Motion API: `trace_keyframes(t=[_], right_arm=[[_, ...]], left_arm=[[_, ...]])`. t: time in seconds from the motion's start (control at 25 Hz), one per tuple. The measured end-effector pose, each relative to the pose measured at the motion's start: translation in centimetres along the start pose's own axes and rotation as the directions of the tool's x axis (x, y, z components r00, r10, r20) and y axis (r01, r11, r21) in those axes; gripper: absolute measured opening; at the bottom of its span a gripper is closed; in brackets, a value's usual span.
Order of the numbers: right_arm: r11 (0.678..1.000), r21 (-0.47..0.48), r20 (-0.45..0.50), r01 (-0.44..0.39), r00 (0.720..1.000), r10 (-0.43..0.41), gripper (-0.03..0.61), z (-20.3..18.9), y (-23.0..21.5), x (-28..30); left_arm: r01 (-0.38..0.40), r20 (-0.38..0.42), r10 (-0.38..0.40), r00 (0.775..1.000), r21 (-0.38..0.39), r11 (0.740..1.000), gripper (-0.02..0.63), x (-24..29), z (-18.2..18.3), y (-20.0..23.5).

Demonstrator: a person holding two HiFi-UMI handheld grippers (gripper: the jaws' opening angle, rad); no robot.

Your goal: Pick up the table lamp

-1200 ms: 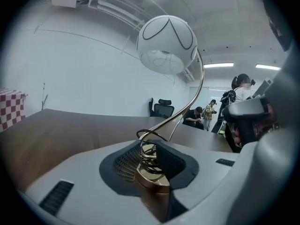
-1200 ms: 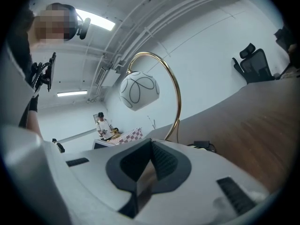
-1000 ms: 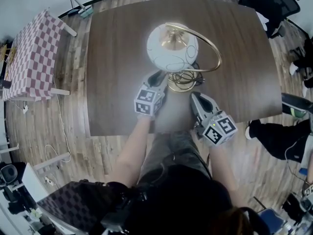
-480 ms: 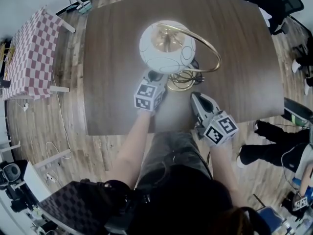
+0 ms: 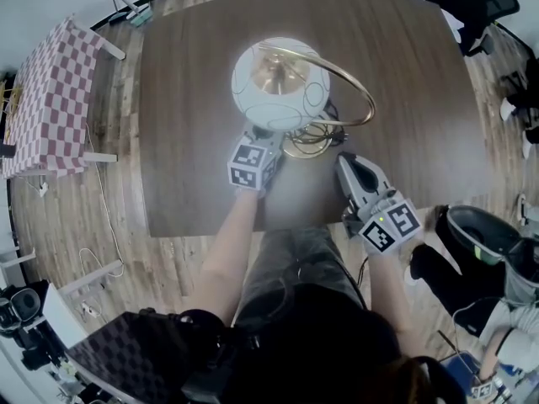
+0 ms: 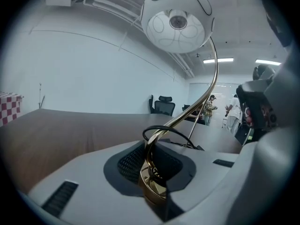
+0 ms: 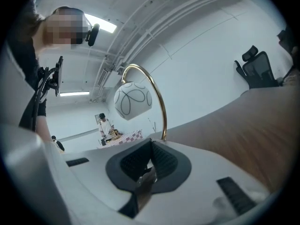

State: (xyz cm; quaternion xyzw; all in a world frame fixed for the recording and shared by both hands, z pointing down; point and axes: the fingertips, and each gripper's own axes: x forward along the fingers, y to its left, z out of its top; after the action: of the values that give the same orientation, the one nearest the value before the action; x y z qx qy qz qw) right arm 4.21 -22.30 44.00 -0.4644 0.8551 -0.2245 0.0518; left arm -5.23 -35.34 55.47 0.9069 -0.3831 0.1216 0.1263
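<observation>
Brass lamp base (image 5: 308, 147) — partly beneath shade (image 5: 280, 84)

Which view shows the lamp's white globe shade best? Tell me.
Head view: the shade sits whole and central, seen from above. Left gripper view shows its underside, cropped at the top; right gripper view shows it small, side-on.

One table lamp (image 5: 280, 87), two tongs (image 5: 266, 135) (image 5: 348, 160), two tables (image 5: 413, 91) (image 5: 52, 99)

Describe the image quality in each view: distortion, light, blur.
Head view: strong fisheye, the table edges bow; the white table lamp is the brightest spot. Left gripper view: dark round vignette, ceiling strip light glares at right. Right gripper view: same vignette, the table at right looks smeared.
</observation>
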Motion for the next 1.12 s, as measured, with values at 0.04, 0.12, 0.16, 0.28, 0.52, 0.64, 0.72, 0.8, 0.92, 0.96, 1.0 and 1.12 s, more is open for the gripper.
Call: trace_keyframes(t=[0.04,0.12,0.16,0.28,0.52,0.64,0.72,0.8,0.92,0.96,1.0,1.12], right_arm=[[1.000,-0.015,0.011,-0.001,1.000,0.001,-0.002,0.7,0.0,-0.1],[0.999,-0.047,0.031,-0.008,0.999,0.010,-0.002,2.1,0.0,-0.4],[0.998,-0.065,0.041,-0.014,0.999,0.017,-0.002,2.9,0.1,-0.5],[0.992,-0.121,0.067,-0.033,0.997,0.041,0.020,5.1,0.3,-0.9],[0.972,-0.227,0.105,-0.060,0.991,0.086,0.083,9.1,1.0,-1.0],[0.964,-0.262,0.119,-0.052,0.989,0.086,0.083,10.3,1.1,-0.8],[0.962,-0.270,0.131,-0.050,0.987,0.088,0.083,10.9,1.2,-0.7],[0.959,-0.280,0.143,-0.050,0.985,0.094,0.083,11.5,1.4,-0.5],[0.951,-0.304,0.145,-0.047,0.985,0.095,0.115,12.3,1.4,-0.2],[0.950,-0.308,0.147,-0.046,0.985,0.096,0.115,12.5,1.3,-0.1],[0.949,-0.311,0.151,-0.048,0.984,0.099,0.116,12.8,1.3,0.0],[0.940,-0.335,0.155,-0.061,0.981,0.119,0.115,13.7,1.5,0.3]], left_arm=[[0.001,0.000,-0.001,1.000,-0.002,1.000,0.048,0.0,0.0,0.0],[0.001,-0.001,-0.001,1.000,-0.007,1.000,0.049,0.0,0.0,-0.1],[0.001,-0.002,-0.001,1.000,-0.009,1.000,0.049,0.0,-0.1,-0.1],[0.000,-0.005,0.000,1.000,-0.016,1.000,0.049,0.0,-0.1,-0.1],[0.001,0.000,-0.001,1.000,-0.022,1.000,0.049,0.0,-0.2,0.0],[-0.003,-0.005,0.003,1.000,-0.030,1.000,0.049,0.0,-0.4,0.1],[-0.003,-0.007,0.002,1.000,-0.033,0.999,0.049,0.0,-0.4,0.1],[-0.001,-0.005,0.000,1.000,-0.034,0.999,0.049,0.1,-0.3,0.1],[0.000,-0.004,0.000,1.000,-0.042,0.999,0.048,0.1,-0.2,0.1],[0.000,-0.005,0.000,1.000,-0.044,0.999,0.048,0.1,-0.2,0.1],[0.000,-0.006,0.000,1.000,-0.045,0.999,0.048,0.2,-0.2,0.0],[-0.004,-0.010,0.003,1.000,-0.047,0.999,0.046,0.3,-0.3,0.0]])
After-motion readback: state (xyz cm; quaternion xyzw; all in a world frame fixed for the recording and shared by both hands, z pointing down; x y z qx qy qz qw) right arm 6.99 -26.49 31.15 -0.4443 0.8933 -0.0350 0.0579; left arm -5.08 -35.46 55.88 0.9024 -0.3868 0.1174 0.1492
